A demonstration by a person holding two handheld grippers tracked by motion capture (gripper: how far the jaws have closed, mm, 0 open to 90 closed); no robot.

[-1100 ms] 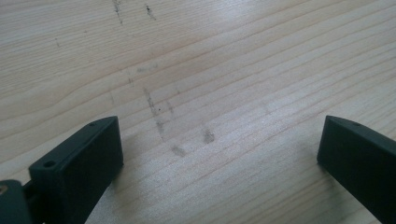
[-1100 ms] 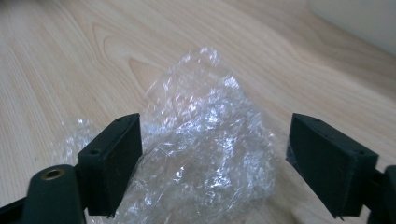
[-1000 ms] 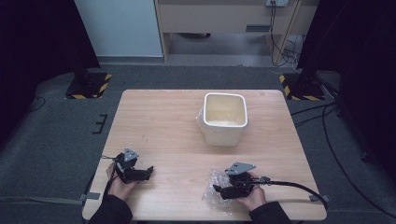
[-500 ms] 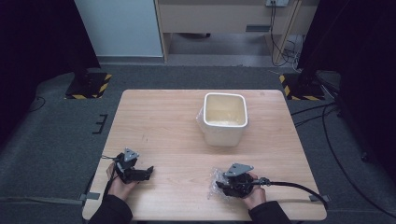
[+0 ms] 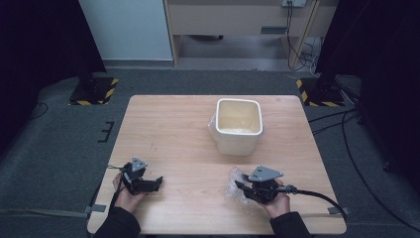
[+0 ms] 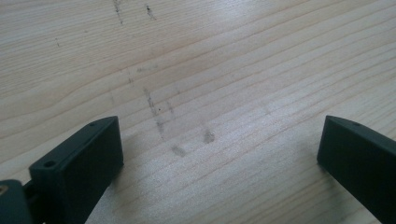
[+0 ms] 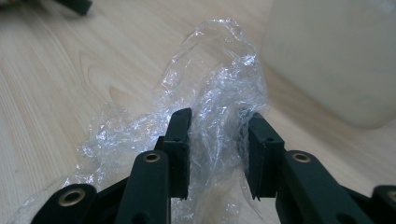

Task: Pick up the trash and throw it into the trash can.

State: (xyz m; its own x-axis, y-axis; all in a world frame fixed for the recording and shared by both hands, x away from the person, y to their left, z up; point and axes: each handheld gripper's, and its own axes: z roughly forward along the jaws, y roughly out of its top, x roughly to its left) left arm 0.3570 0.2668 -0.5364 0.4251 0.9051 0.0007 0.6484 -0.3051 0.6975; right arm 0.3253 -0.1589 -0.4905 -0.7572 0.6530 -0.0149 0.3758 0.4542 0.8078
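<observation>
A crumpled sheet of clear plastic wrap (image 7: pixel 219 70) lies on the wooden table (image 5: pixel 173 129) near its front right. My right gripper (image 7: pixel 217 121) has just been closing on it, and its two black jaws now pinch a fold of the wrap and lift it slightly. From above, the right gripper (image 5: pixel 238 185) sits over the clear plastic wrap (image 5: pixel 232 192), a little in front of a white square bin (image 5: pixel 238 124). My left gripper (image 5: pixel 156 181) rests at the front left. In its own view the left gripper (image 6: pixel 219 140) is open, with bare wood between the jaws.
The white bin (image 7: pixel 336 56) stands upright right of the table's centre, with more clear plastic against its left side. A black cable (image 5: pixel 317 194) trails right from the right gripper. Grey carpet surrounds the table, and dark stands with striped bases (image 5: pixel 94 91) are at the back corners.
The right gripper's jaws have closed on the plastic wrap and the hand has risen slightly, pulling the wrap up. The left hand has stayed still.
</observation>
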